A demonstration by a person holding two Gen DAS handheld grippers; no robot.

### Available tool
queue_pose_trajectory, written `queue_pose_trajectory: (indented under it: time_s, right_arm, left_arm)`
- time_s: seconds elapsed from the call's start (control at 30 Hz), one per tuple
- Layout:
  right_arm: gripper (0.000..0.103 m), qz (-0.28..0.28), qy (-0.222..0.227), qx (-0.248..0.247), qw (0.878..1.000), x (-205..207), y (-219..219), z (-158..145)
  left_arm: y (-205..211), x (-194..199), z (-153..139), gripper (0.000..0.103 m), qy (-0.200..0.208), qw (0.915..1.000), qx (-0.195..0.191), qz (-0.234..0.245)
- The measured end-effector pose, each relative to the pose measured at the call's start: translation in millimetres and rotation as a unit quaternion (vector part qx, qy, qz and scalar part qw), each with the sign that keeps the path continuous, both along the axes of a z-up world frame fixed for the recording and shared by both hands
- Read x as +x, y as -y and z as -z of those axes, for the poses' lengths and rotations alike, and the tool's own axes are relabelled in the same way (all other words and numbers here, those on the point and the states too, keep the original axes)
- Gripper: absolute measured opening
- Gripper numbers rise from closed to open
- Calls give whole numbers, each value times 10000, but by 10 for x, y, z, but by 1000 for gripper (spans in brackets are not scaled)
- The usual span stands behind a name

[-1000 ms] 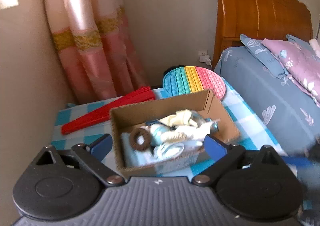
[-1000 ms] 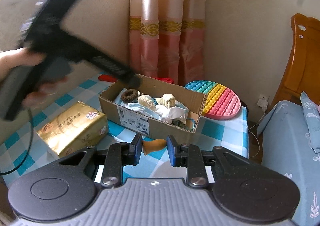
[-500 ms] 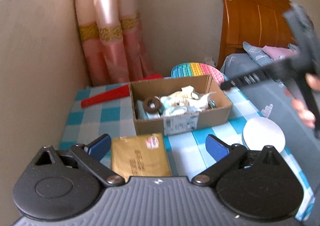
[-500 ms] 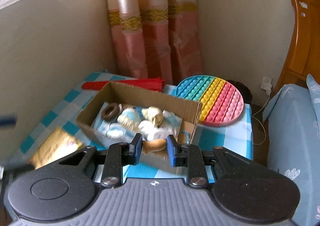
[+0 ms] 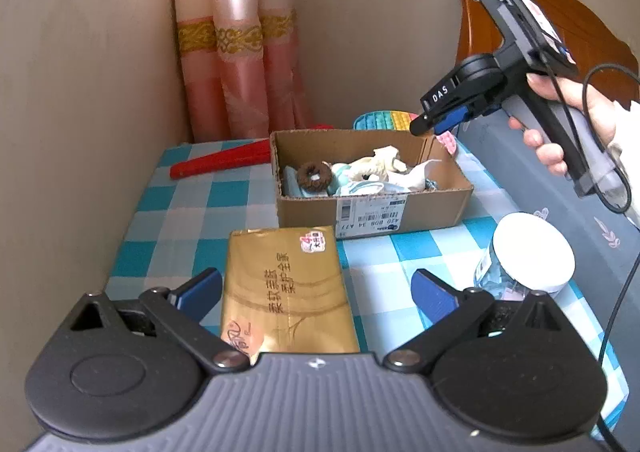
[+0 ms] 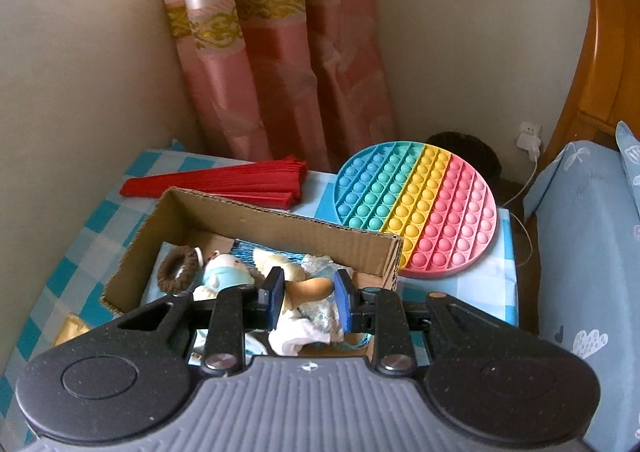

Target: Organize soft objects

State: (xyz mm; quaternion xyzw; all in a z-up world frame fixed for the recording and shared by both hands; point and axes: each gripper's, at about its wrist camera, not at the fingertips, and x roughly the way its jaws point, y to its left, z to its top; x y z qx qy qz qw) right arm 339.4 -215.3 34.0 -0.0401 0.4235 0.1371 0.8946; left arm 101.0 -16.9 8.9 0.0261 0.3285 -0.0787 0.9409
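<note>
A cardboard box [image 5: 400, 212] [image 6: 280, 220] on the checked table holds several soft things, among them a brown ring [image 5: 314, 177] [image 6: 176, 272] and pale plush pieces [image 5: 380, 168]. My right gripper [image 6: 308, 290] is shut on a small tan soft piece [image 6: 312, 286] and hovers over the box's right part; it also shows in the left wrist view [image 5: 440, 120], above the box's far right corner. My left gripper [image 5: 316, 292] is open and empty over a gold tissue pack [image 5: 286, 288], in front of the box.
A folded red fan [image 6: 216, 184] and a round rainbow pop pad [image 6: 416, 208] lie behind the box. A jar with a white lid [image 5: 532, 252] stands at the front right. A wall is on the left, curtains behind, a bed [image 6: 584, 236] on the right.
My left gripper pulled back from the box to over the tissue pack. My right gripper carried the tan piece forward to above the box.
</note>
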Motion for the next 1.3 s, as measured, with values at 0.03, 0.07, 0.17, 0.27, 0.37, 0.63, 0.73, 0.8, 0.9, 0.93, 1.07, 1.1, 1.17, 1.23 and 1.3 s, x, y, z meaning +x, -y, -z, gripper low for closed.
queue_pose_trajectory:
  time_s: [0.03,0.07,0.17,0.27,0.37,0.63,0.73,0.8,0.9,0.93,1.07,1.1,1.17,1.23,1.3]
  right_arm:
    - [32,15,-24,-20,10000,29,-7,9]
    - [33,35,-40,-33,10000,51,-7,18]
    - [48,59,-42,-42,10000,90,-11,34]
    - [90,197,87,-52,9998,90,5,8]
    - [103,264,225,112,9993,38,50,-37]
    - [103,232,146,-144,9995,-148,-5,-96]
    - [103,228,120,-222,9994,-287,-42,-131]
    - [103,227,110,-329,9991,-402,-73,-148]
    - [103,258,165,-435,9986,-607,-107,-160]
    - [103,307,171,-446,9984,-686,-112,-152]
    - [103,365,127,-548,9977,-1059,-153,-108]
    - [103,349,148,-568,9977,-1174,-163,-99]
    - [103,447,256,-599,9969,-1397,-168,-83]
    - [103,615,337,-579,9959,-1632,-160,-46]
    - [103,801,307,-426,9954,-1848,-143,-4]
  left_arm:
    - [-7,-1,7,100,-11,10000,-5,-14]
    - [-10,0,15,100,-15,10000,-4,-30]
    - [-30,2,19,100,-14,10000,-10,-76]
    - [-38,-8,6,100,73,9999,38,-151]
    - [-27,-22,0,102,235,9991,219,-272]
    - [-36,-45,-32,102,346,9982,300,-390]
    - [-50,-68,-50,102,379,9978,311,-444]
    - [-64,-77,-63,102,374,9977,290,-492]
    - [-77,-87,-75,102,340,9971,318,-596]
    - [-81,-89,-77,102,312,9969,339,-639]
    - [-120,-68,-71,102,61,9954,330,-895]
    - [-137,-64,-64,102,-3,9950,310,-950]
    - [-158,-62,-43,102,-108,9935,315,-1090]
    - [-162,-56,-17,102,-239,9923,344,-1166]
    - [-158,-71,0,102,-291,9923,365,-1151]
